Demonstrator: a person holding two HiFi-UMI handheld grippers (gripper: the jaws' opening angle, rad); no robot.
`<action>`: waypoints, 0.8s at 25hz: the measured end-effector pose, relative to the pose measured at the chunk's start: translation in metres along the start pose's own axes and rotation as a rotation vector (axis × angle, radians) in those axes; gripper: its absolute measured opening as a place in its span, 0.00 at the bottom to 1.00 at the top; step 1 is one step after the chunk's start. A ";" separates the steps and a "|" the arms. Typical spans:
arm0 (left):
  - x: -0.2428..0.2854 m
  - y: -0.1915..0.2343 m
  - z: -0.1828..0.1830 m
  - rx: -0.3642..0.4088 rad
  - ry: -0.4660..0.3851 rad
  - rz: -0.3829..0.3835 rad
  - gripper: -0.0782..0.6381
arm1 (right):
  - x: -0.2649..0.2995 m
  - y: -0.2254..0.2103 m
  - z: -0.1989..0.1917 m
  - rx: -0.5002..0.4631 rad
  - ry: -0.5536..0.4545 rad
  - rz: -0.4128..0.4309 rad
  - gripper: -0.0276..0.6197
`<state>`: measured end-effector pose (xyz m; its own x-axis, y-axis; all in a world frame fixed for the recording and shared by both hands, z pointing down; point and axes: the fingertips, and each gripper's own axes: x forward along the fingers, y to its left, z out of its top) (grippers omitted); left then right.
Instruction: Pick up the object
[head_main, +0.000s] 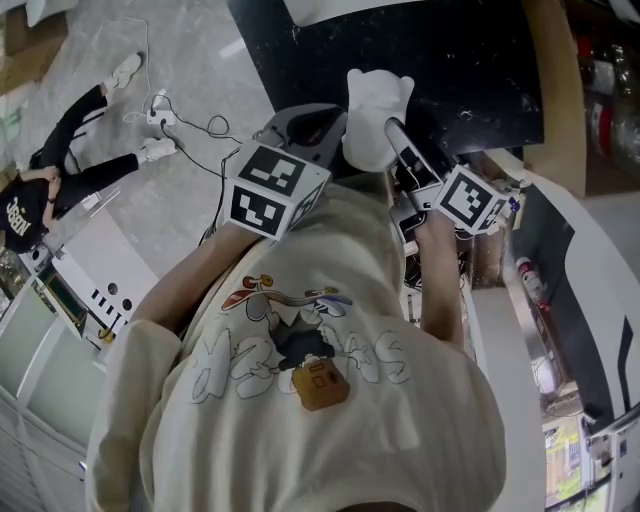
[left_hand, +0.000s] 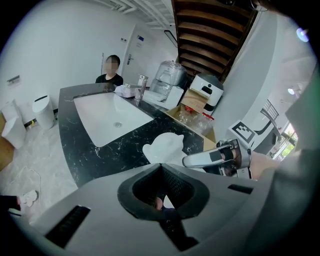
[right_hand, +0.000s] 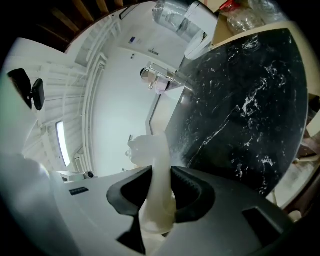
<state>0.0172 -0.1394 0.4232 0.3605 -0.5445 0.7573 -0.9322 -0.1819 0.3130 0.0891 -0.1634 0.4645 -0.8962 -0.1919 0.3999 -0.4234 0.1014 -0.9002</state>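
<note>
White and flat, with two small round ears on its edge, the object (right_hand: 148, 150) is gripped by my right gripper (right_hand: 161, 171): both dark pads press on its thin sides and it stands edge-on between them. In the head view the same object (head_main: 376, 118) is at twelve o'clock from my pale printed shirt (head_main: 300, 400), over the black marble countertop (head_main: 460, 70). I cannot tell whether it is touching the stone or is just above it.

My left gripper (left_hand: 161, 165) is closed, its two jaw tips meet and there is nothing between them. From its view the object (left_hand: 163, 146) lies straight ahead at twelve o'clock. The silver finger of the right gripper is just beside it at about four o'clock.

Further along the countertop (left_hand: 85, 152), at about eleven o'clock in the left gripper view, there is a white sink basin (left_hand: 95, 112) with a faucet (left_hand: 141, 89) behind it. A person in black (left_hand: 110, 75) is behind the counter.
</note>
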 end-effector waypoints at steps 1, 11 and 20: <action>-0.002 -0.002 -0.001 -0.002 0.007 -0.001 0.13 | -0.002 0.000 0.000 0.002 -0.006 0.000 0.24; -0.014 -0.010 -0.002 -0.011 -0.040 0.016 0.13 | -0.018 0.010 -0.003 -0.004 -0.095 0.017 0.24; -0.023 -0.022 0.000 -0.003 -0.068 0.014 0.13 | -0.033 0.022 -0.005 0.000 -0.147 0.041 0.24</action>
<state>0.0295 -0.1223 0.3986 0.3446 -0.6013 0.7209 -0.9369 -0.1720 0.3044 0.1086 -0.1499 0.4326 -0.8838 -0.3281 0.3335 -0.3871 0.1124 -0.9152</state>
